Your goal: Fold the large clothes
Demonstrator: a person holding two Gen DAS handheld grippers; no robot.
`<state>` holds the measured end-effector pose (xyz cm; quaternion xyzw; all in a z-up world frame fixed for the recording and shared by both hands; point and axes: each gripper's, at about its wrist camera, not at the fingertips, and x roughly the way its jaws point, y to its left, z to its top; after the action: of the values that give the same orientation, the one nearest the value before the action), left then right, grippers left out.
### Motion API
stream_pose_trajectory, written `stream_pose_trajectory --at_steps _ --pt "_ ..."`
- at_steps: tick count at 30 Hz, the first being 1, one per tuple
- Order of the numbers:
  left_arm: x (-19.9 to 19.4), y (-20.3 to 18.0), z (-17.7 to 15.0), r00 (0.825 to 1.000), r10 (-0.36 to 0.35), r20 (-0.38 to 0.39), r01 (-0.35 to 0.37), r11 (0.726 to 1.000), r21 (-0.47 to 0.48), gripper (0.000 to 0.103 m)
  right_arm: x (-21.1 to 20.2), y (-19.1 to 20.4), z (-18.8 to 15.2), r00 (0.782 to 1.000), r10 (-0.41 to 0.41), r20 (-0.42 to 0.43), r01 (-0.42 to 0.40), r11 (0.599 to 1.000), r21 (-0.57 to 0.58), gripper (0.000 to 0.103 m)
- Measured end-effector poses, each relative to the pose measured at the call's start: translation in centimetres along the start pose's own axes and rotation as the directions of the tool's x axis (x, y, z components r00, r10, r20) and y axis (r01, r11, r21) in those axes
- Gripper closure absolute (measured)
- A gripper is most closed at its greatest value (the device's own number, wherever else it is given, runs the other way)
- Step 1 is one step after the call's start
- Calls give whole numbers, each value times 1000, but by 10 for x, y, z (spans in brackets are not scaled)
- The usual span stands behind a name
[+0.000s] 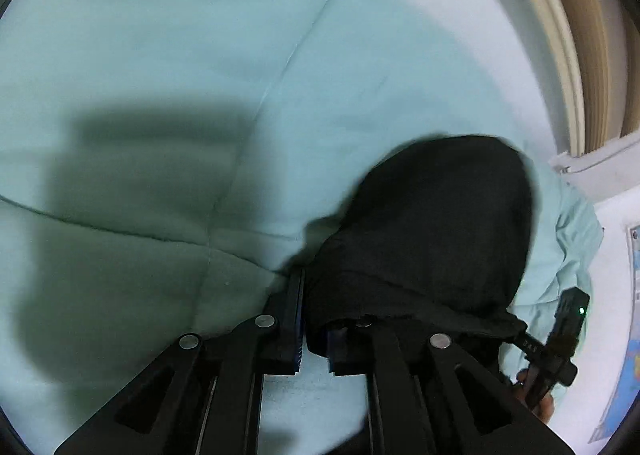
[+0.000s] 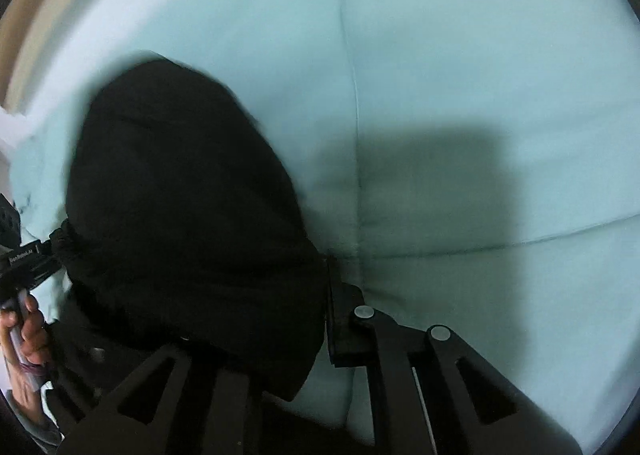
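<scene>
Two grippers share one black garment (image 1: pixel 436 231) between us, and it hangs bunched over the pale green quilt (image 1: pixel 168 95) instead of lying flat on it. In the left wrist view our left gripper (image 1: pixel 314 319) has its jaws drawn close together with a fold of the dark cloth draped over the right-hand finger and pinched at the tips; only a narrow slit shows lower down between the blue pads (image 1: pixel 298 335). At the far right of that view the other tool pokes out beside the cloth, with a small green light on it. In the right wrist view the garment (image 2: pixel 188 207) swallows the whole left finger of our right gripper (image 2: pixel 320 287), so we cannot tell for certain how its jaws stand, though the cloth appears to be caught against the one visible finger. Our left hand (image 2: pixel 28 327) shows at the edge of that view, wrapped round its handle. We judge the fold to be barely under way: the cloth is lifted in a rounded lump with no flat panel, straight edge or stacked layer visible anywhere. What remains, as we read it, is nearly everything: spreading the piece out on the quilt, squaring it, then bringing halves over one another. Both views are blurred, so seams, sleeves or collar cannot be made out.
</scene>
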<state>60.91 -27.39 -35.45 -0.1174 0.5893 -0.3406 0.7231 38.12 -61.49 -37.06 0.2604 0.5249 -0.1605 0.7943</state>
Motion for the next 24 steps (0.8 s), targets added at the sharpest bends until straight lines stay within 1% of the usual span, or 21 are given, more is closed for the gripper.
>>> stream_pose_trajectory --at_steps 1,2,3,5,6,7,8,10,11,13,14,15,16,17,18,19,20,21,22,23,24 --pt "0 -2 0 1000 6 6 -6 1000 16 92 1 1 1 1000 0 2 0 1000 -3 96" --pt "-4 -6 0 1000 18 9 -18 999 30 89 -2 2 3 1000 0 -1 0 1000 -7 96" --pt "-8 -11 0 999 33 17 -34 998 46 87 -6 3 4 1000 6 -4 -6 1000 -13 91" --pt "-23 -20 -3 997 65 47 -69 992 103 76 -16 4 2 1000 8 -2 -8 1000 -30 76" --pt "-35 -25 -8 995 82 64 -90 986 140 73 -24 3 -1 1000 8 -1 -8 999 -37 64" --pt "-48 -31 -15 992 99 82 -113 977 181 66 -33 2 -4 1000 17 3 -17 999 -41 56" --pt "-57 -35 -19 990 102 98 -120 972 203 64 -44 0 -9 999 42 7 -41 998 -49 54" --pt "-87 -47 -33 985 75 156 -115 957 266 63 -71 4 -20 995 95 26 -92 990 -110 54" --pt "-95 -50 -35 983 65 173 -112 954 277 63 -81 9 -24 995 91 34 -85 986 -145 54" --pt "-119 -63 -39 973 6 232 -79 948 309 63 -98 25 -24 996 61 69 -45 977 -208 53" --pt "-125 -73 -36 965 -28 259 -58 946 319 62 -103 35 -21 995 42 89 -20 972 -235 53" --pt "-126 -81 -32 963 -44 265 -45 946 321 62 -107 47 -16 994 25 106 4 965 -264 53" --pt "-125 -90 -25 963 -63 260 -26 945 327 62 -109 58 -9 994 12 111 21 958 -287 53" --pt "-121 -99 -17 965 -78 252 -14 940 342 62 -110 64 -11 995 1 102 30 953 -302 53" --pt "-115 -110 -11 964 -78 254 -21 932 363 62 -105 67 -11 997 -23 76 46 946 -321 49" --pt "-107 -120 -5 965 -71 253 -33 923 383 62 -99 67 -12 998 -48 46 61 943 -328 48" --pt "-105 -120 -4 967 -69 246 -34 919 393 62 -96 68 -7 998 -53 31 60 944 -324 48" --pt "-94 -124 3 972 -67 225 -30 915 403 62 -97 67 -11 999 -39 13 41 947 -318 48" --pt "-87 -125 5 977 -60 205 -29 912 409 62 -101 60 -17 1000 2 -1 -2 954 -298 48" --pt "-72 -128 9 985 -29 171 -45 911 411 62 -119 41 -19 999 35 1 -33 958 -286 48" --pt "-47 -127 12 991 25 129 -75 913 402 62 -130 38 -24 995 94 16 -87 959 -268 47"
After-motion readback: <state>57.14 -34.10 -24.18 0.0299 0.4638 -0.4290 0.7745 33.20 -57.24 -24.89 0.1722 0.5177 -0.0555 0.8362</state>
